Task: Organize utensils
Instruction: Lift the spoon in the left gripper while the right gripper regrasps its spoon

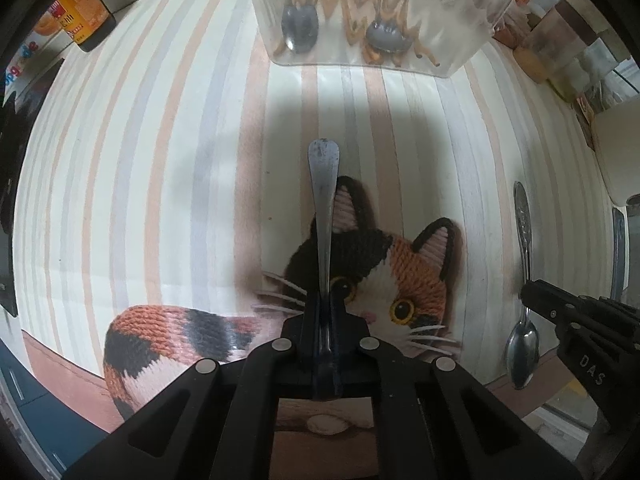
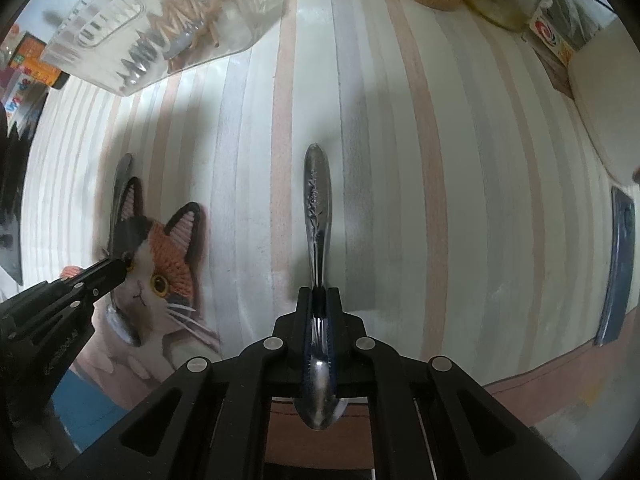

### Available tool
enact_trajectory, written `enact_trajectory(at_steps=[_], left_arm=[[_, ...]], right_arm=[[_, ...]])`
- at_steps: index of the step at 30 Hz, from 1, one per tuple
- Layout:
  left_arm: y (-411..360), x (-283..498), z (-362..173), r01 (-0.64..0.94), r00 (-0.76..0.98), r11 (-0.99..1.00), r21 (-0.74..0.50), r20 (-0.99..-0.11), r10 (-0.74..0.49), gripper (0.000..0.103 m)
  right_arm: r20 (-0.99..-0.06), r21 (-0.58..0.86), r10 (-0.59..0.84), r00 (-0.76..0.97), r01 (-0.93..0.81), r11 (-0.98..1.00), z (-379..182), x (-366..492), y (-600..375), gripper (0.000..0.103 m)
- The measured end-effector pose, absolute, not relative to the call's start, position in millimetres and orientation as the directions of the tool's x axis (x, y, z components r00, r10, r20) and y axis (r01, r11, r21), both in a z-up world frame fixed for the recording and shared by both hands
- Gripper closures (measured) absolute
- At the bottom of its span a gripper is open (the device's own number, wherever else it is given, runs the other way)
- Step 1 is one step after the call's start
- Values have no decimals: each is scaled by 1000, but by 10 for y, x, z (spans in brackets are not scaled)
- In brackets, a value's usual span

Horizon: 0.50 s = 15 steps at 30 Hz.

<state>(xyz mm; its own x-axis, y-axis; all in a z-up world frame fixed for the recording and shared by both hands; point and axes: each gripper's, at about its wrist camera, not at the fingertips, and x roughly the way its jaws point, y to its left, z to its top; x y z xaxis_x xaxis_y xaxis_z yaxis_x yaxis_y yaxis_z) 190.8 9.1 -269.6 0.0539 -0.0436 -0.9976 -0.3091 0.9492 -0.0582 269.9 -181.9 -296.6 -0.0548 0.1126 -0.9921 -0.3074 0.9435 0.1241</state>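
Observation:
My left gripper (image 1: pixel 325 300) is shut on a plain steel spoon (image 1: pixel 324 184), handle pointing forward over the striped cat-print mat (image 1: pixel 160 160). My right gripper (image 2: pixel 319 294) is shut on an embossed steel spoon (image 2: pixel 317 192), handle forward, bowl between the jaws. The right gripper (image 1: pixel 532 292) and its spoon (image 1: pixel 522 344) also show at the right of the left wrist view. The left gripper (image 2: pixel 120 268) shows at the left of the right wrist view. A clear plastic utensil holder (image 1: pixel 360 12) with spoons and chopsticks stands ahead; it also shows at the top left of the right wrist view (image 2: pixel 160 20).
A dark bottle with an orange label (image 1: pixel 80 16) stands far left. Jars and containers (image 1: pixel 560 48) stand far right. A white box (image 2: pixel 608 112) sits at the right, with a dark flat utensil (image 2: pixel 620 264) lying near the mat's right edge.

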Motion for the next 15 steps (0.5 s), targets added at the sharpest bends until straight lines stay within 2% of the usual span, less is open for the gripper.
enact_trajectory(at_steps=[4,15], left_arm=[[110,1892,-2565,-313,82,948,-51,-996,-27,101],[178,1863,-2184,-323,156,944,-58,-988,-7,101]], right_arm=[[-989,149,144,-37,-304,941,-2865,2669,-1797,103],[-977,206,213,-9,-293,934,-2581,2640,-1770,103]])
